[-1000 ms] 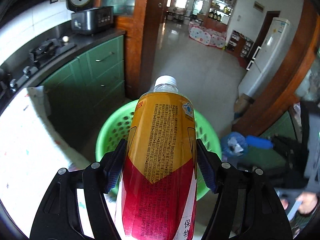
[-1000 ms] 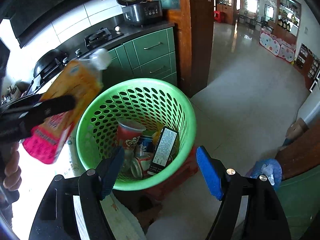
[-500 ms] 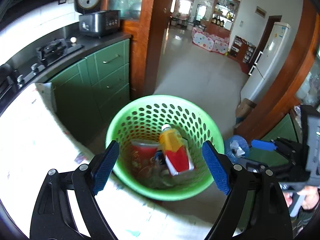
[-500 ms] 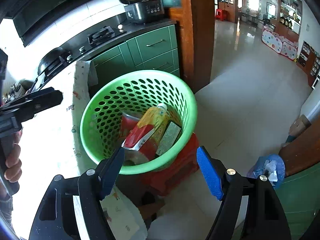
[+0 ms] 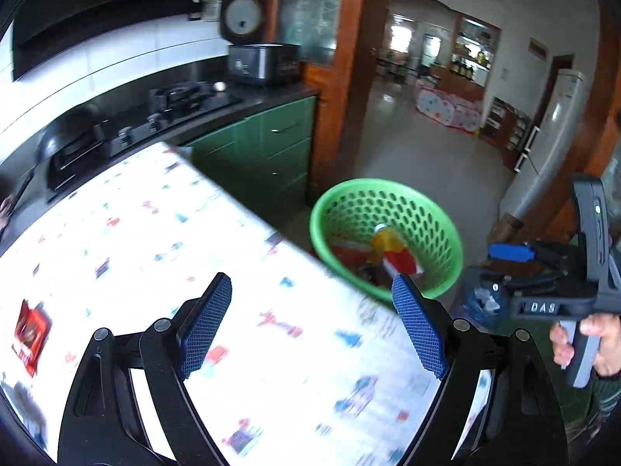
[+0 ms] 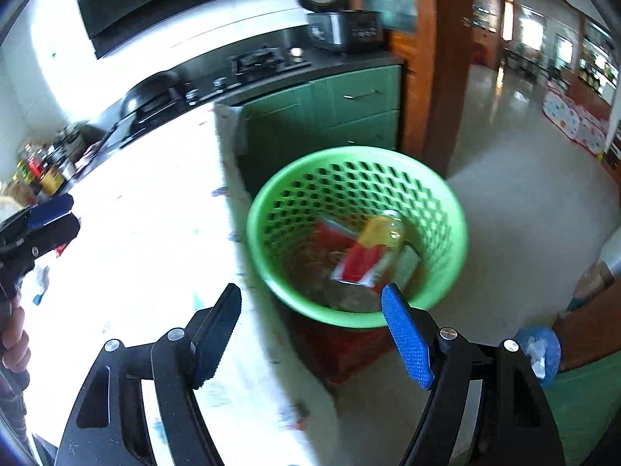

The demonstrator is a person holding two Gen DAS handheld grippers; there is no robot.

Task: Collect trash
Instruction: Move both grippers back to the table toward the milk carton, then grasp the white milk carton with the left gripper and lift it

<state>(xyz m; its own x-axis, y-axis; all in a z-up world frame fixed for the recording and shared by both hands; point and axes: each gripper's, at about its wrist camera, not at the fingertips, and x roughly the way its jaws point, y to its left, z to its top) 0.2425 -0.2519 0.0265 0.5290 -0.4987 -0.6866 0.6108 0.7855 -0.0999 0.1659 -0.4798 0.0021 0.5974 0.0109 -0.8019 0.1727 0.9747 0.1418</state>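
Observation:
The yellow and red bottle [image 6: 376, 248] lies on other trash inside the green perforated basket [image 6: 349, 155], which stands on the floor past the table's edge. In the left wrist view, the bottle [image 5: 392, 250] and basket [image 5: 431, 229] are farther off, to the right. My left gripper [image 5: 310, 291] is open and empty above the patterned tablecloth [image 5: 155, 233]. A red wrapper [image 5: 31, 334] lies on the cloth at the far left. My right gripper [image 6: 310, 303] is open and empty, over the table's edge next to the basket.
A red stool [image 6: 341, 349] is under the basket. Green cabinets [image 6: 349, 116] carry a gas stove [image 6: 264, 62] and a rice cooker [image 6: 341, 27]. A wooden door frame [image 6: 442, 77], a blue bag [image 6: 539, 349] and a fridge [image 5: 555, 124] stand around the open floor.
The left gripper opened and let go of the bottle, which dropped into the basket. Both grippers then drew back from the basket, the left one swinging over the table.

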